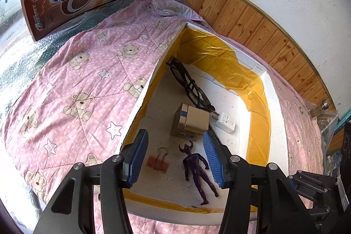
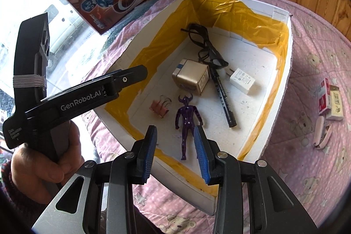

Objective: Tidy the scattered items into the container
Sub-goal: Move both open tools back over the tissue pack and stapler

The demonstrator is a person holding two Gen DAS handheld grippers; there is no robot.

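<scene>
Most of the tidying looks done. The box (image 2: 283, 71), white with yellow tape on its walls, sits on the pink quilt (image 2: 316, 106) and already holds a purple figure (image 2: 187, 115), a pink clip (image 2: 161, 108), a gold cube (image 2: 192, 79), a white charger (image 2: 242, 81), a black pen (image 2: 221, 98) and glasses (image 2: 206, 49) at the far end.

What is left, as far as I can judge, lies on the quilt to the right of the box: two small cartons (image 2: 330, 99) and, nearer, a pinkish split case (image 2: 322, 135). Only the right wrist view shows these; the left wrist view has them out of frame.

The right gripper (image 2: 175, 152) hangs over the near rim, jaws spread and holding nothing. The left gripper (image 1: 175, 159) is likewise spread and empty above the box's near-left part; the right view shows it from the side, with the hand (image 2: 43, 159) on its handle.

The left view adds the charger's (image 1: 226, 123) prongs up against the cube (image 1: 190, 122).
</scene>
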